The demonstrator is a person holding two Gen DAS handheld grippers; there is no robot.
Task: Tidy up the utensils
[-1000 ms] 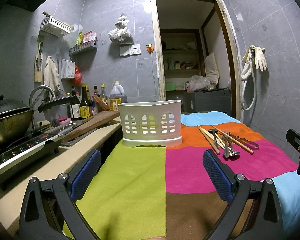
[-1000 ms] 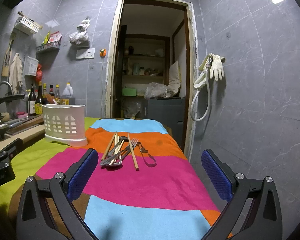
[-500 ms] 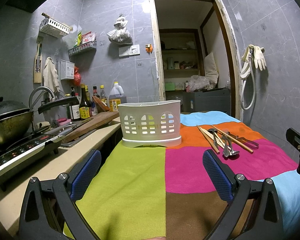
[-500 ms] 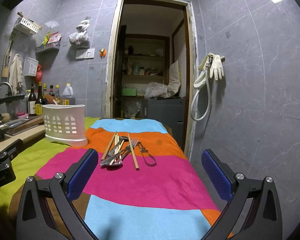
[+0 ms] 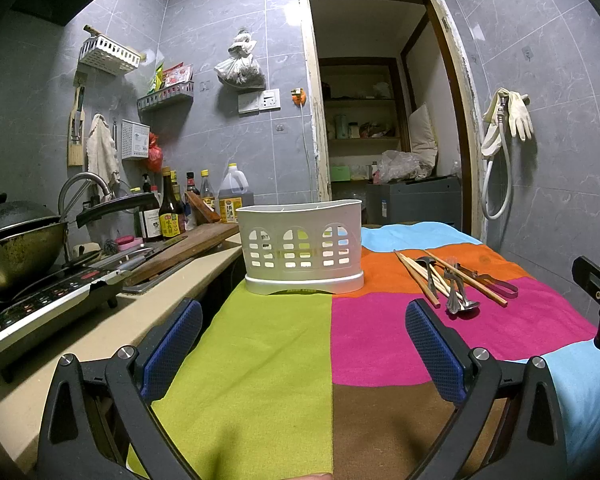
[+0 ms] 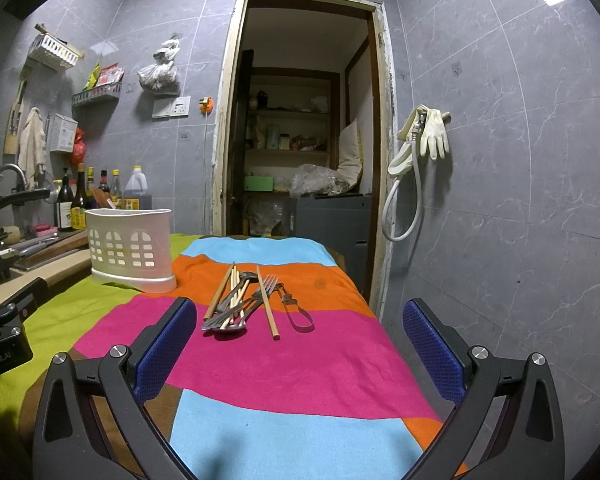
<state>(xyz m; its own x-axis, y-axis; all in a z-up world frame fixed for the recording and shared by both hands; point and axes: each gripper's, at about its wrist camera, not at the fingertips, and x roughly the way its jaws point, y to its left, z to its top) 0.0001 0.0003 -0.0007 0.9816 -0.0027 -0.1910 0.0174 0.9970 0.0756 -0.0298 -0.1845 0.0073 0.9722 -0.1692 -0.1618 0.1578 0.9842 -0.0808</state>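
While nothing has yet been picked up, the left wrist view shows the left gripper (image 5: 304,344) spread wide and empty above the green and brown patches of the patchwork cloth (image 5: 276,360). Straight ahead at the far edge of the green patch stands the white utensil holder (image 5: 302,246), upright; no handles show above its rim, so it looks unfilled, though its inside is hidden. To the right, on the orange and pink patches, lies the utensil pile (image 5: 452,280), well apart from this gripper. At the far left a wok (image 5: 16,248) sits on a cooktop.

From the right wrist view, the right gripper (image 6: 300,348) is likewise wide and empty, hovering over the pink and blue patches. The pile lies just beyond its fingertips and a little left: chopsticks (image 6: 267,302), a fork (image 6: 260,292), a spoon (image 6: 229,328) and a metal peeler-like tool (image 6: 298,314), overlapping one another. The holder stands farther off to the left.

By my judgement the task is at its start: every utensil remains to be lifted and stood in the holder.
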